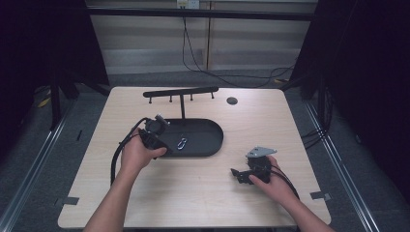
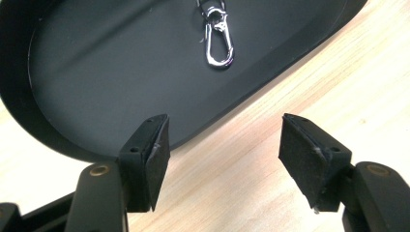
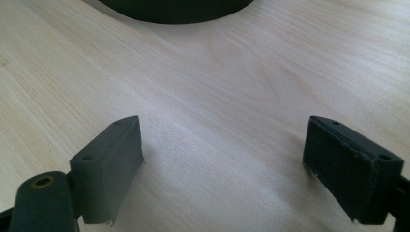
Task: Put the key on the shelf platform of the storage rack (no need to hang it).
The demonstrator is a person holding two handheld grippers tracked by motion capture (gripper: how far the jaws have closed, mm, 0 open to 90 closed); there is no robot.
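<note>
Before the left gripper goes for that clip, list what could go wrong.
1. The clip is small, shiny and lies flat in the tray, so the pads may slide off it or push it along the smooth floor.
2. The left gripper, jaws open and empty, sits at the tray's rim; a low approach could catch the rim and shove the tray.
3. The rack rises from the tray's far edge; a shove could rock it.

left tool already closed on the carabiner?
No: in the left gripper view the left tool stands open over the table edge of the black tray, with the carabiner lying untouched farther in.
</note>
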